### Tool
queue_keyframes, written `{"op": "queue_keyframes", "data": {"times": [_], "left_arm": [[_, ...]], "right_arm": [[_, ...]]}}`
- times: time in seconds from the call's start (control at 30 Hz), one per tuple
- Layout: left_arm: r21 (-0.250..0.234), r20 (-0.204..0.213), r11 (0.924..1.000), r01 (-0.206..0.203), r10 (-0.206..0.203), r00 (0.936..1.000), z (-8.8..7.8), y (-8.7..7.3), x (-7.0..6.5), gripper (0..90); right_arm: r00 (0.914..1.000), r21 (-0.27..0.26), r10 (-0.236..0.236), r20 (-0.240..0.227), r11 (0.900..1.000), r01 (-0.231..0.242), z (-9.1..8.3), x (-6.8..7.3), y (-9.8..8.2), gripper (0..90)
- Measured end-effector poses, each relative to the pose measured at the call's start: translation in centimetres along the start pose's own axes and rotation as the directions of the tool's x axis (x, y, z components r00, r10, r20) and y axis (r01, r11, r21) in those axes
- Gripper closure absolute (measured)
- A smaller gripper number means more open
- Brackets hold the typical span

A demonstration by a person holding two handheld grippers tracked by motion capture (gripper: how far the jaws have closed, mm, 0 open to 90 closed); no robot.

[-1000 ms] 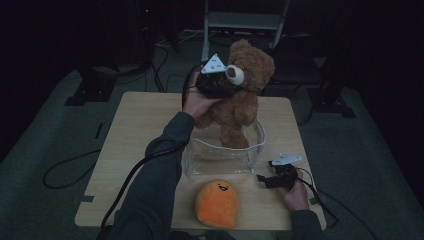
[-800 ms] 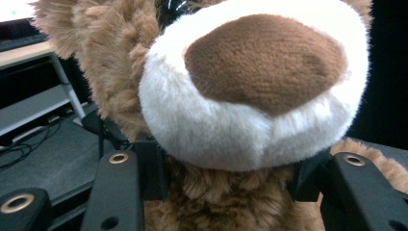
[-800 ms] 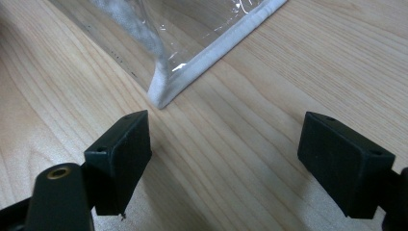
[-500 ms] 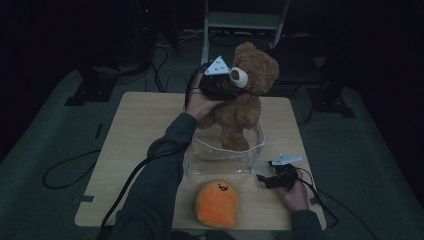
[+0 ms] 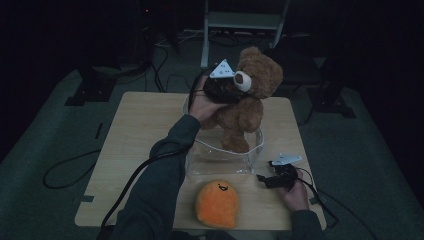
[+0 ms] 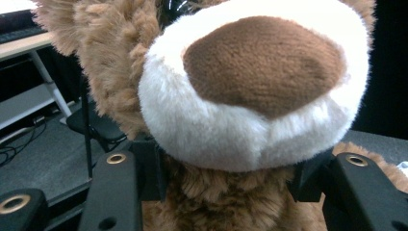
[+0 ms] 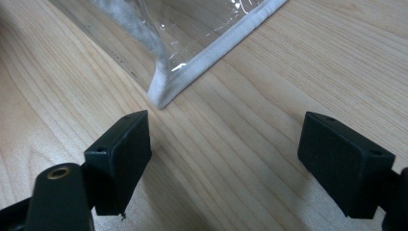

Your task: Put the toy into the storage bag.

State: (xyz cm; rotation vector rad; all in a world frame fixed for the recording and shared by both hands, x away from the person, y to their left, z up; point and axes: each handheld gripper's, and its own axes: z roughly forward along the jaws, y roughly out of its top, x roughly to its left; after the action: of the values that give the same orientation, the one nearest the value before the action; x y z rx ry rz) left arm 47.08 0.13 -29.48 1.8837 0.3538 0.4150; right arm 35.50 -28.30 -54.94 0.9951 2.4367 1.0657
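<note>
- Teddy bear [image 5: 250, 100] hangs by the neck in the left gripper [image 5: 225, 89], its feet inside the clear bin [image 5: 252, 150] at the middle of the desk [image 5: 135, 130]; in the left gripper view the jaws press into the brown fur just under the white muzzle [image 6: 250, 96].
- Compared with a second ago the bear sits a touch higher and more upright over the bin, and the jaws have eased open only slightly, with the plush clamped between them throughout. My reading is that the bear is being lifted out of the bin or lowered into it; the frames do not settle which.
- Right gripper [image 5: 277, 176] rests on the desk beside the bin's near right corner, jaws wide apart with nothing between them, unchanged from before.
- Orange plush [image 5: 216, 202] lies on the near edge of the desk, well apart from the bear.
- Pale wood-grain desk top; the room is dark, with cables [image 5: 65, 170] on the floor and a metal frame [image 5: 245, 20] behind.
</note>
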Motion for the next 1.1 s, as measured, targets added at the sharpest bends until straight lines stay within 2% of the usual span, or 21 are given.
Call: {"op": "queue_keyframes", "data": {"times": [0.33, 0.6, 0.9, 1.1], "left_arm": [[0.034, 0.018, 0.9992, -0.023, 0.022, 0.9996, 0.8, -0.2, -0.5, 44.0], [0.041, 0.03, 0.9987, -0.03, 0.029, 0.9991, 1.1, -0.3, -0.7, 43.8], [0.048, 0.043, 0.9986, -0.023, 0.021, 0.9989, 1.4, -0.5, -0.8, 43.2], [0.054, 0.052, 0.9985, -0.003, 0.0, 0.9986, 1.5, -0.6, -0.7, 42.0]], "right_arm": [[1.0, 0.0, 0.001, -0.002, 1.0, -0.001, 0.0, 0.0, 0.0, 18.3], [1.0, 0.0, 0.001, -0.001, 1.0, -0.001, 0.0, 0.0, 0.0, 18.3], [1.0, 0.0, 0.001, -0.001, 1.0, -0.001, 0.0, 0.0, 0.0, 18.3], [1.0, 0.0, 0.001, -0.001, 1.0, -0.001, 0.0, 0.0, 0.0, 18.3]]}}
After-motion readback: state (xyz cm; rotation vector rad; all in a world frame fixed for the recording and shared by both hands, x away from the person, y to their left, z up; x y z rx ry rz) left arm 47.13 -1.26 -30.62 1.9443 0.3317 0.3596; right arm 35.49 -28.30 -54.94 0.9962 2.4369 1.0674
